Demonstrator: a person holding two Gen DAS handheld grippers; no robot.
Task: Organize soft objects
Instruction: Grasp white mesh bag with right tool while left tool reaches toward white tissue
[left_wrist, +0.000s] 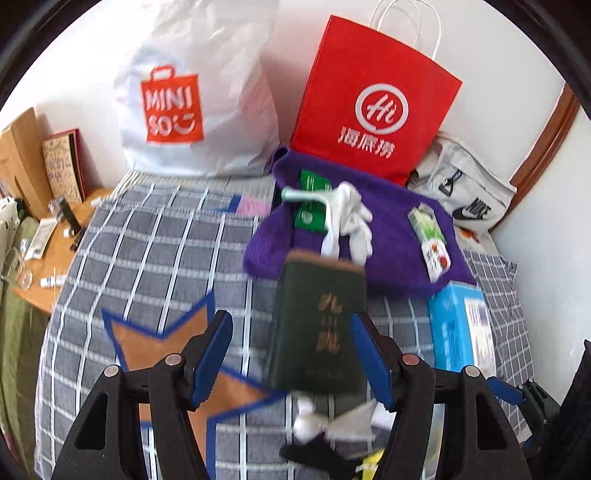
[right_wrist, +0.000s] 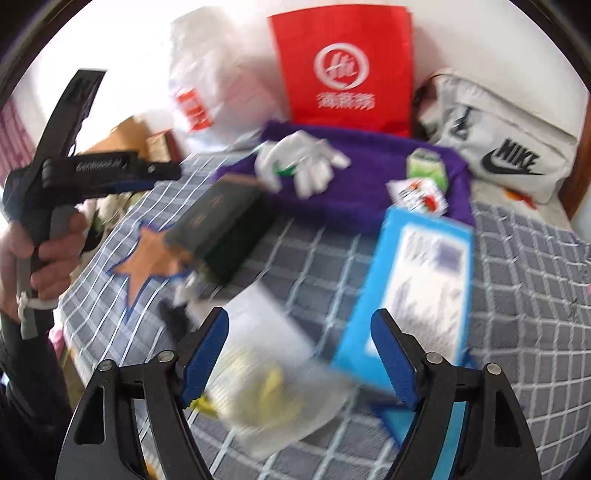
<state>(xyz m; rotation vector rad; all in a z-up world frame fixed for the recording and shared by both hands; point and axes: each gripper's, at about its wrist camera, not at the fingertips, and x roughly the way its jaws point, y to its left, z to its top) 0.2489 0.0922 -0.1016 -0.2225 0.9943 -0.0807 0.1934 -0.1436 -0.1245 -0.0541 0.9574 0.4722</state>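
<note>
A bed with a grey checked cover (left_wrist: 155, 240), patched with an orange star (left_wrist: 155, 343), fills the middle. A white wall (left_wrist: 295, 55) rises behind it at 12 o'clock, brightly lit. At 9 o'clock a wooden side table (left_wrist: 55, 254) stands beside the bed, with small clutter on it. At 3 o'clock a brown wooden frame (left_wrist: 546, 136) runs along the wall.

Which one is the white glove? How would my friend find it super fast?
Look at the red paper bag standing against the wall at the back of the bed. A purple knitted cloth is spread in front of it. The white glove lies crumpled on that cloth, the only white floppy thing with fingers, unlike the small printed packets nearby.
</note>
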